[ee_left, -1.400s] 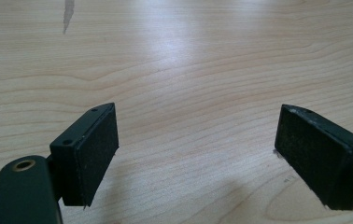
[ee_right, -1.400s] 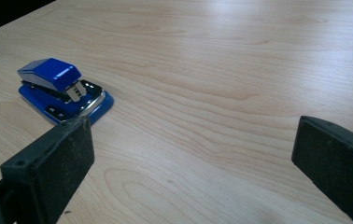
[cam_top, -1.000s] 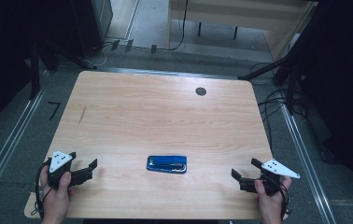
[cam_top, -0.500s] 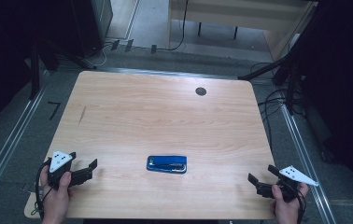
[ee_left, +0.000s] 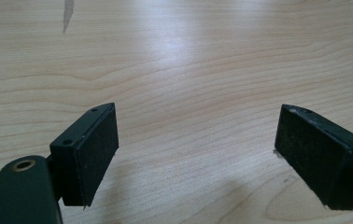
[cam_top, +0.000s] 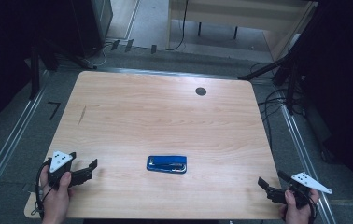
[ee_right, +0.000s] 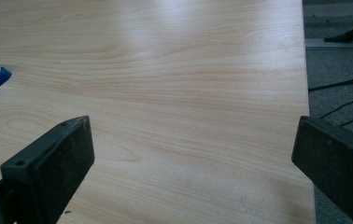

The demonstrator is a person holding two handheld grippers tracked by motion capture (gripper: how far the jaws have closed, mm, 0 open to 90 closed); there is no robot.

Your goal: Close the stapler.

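One blue stapler [cam_top: 166,164] lies flat near the front middle of the desk [cam_top: 165,112].
Two tongs flank it, well apart: left tongs [cam_top: 89,169] and right tongs [cam_top: 264,185], both spread wide, holding nothing.

no legible text, labels or nos anywhere
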